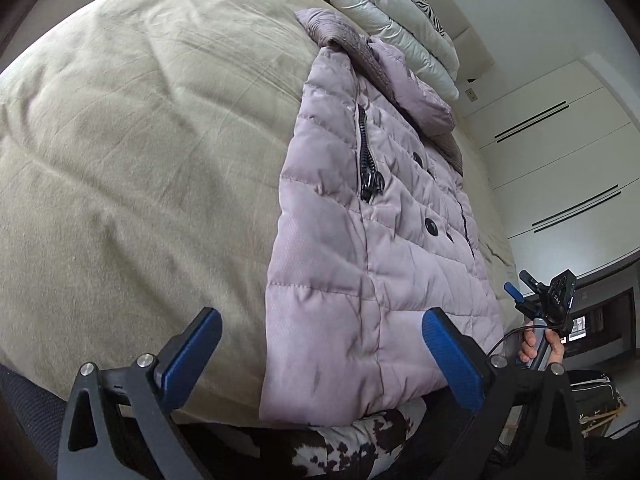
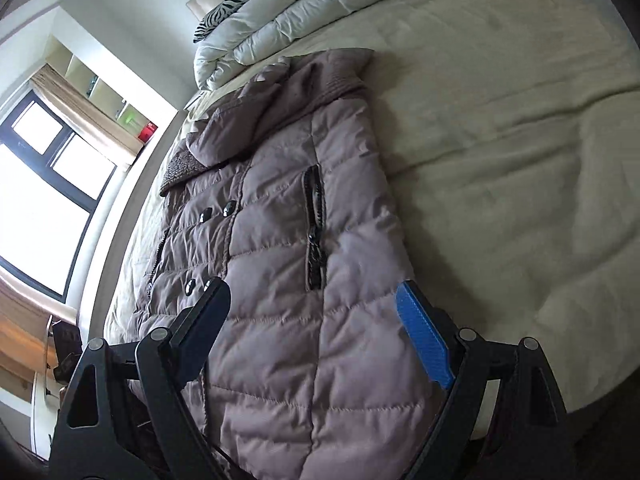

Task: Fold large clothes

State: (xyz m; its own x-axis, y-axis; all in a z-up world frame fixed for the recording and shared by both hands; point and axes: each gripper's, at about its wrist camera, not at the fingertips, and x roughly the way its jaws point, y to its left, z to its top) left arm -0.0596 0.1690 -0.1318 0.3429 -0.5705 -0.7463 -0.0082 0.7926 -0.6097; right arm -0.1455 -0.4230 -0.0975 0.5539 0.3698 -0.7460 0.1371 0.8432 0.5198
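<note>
Because the quilted jacket is puffy and soft, we judge it light but springy, its smooth shell likely to slip and its padding to push any fold back open, so we would take hold at the hem corners or along a stitched seam, pinching through the full thickness. The jacket lies flat on the bed, front up, its hem at the bed's near edge and its knit collar toward the folded white duvet at the far end. Our left tool stands wide above the jacket's hem with nothing between its pads, and our right tool is also spread, empty, over the jacket's lower front. The left wrist view alone shows a hand gripping the right tool's handle beside the jacket, and white cupboard doors beyond it; the right wrist view alone shows a window on the jacket's other side.
</note>
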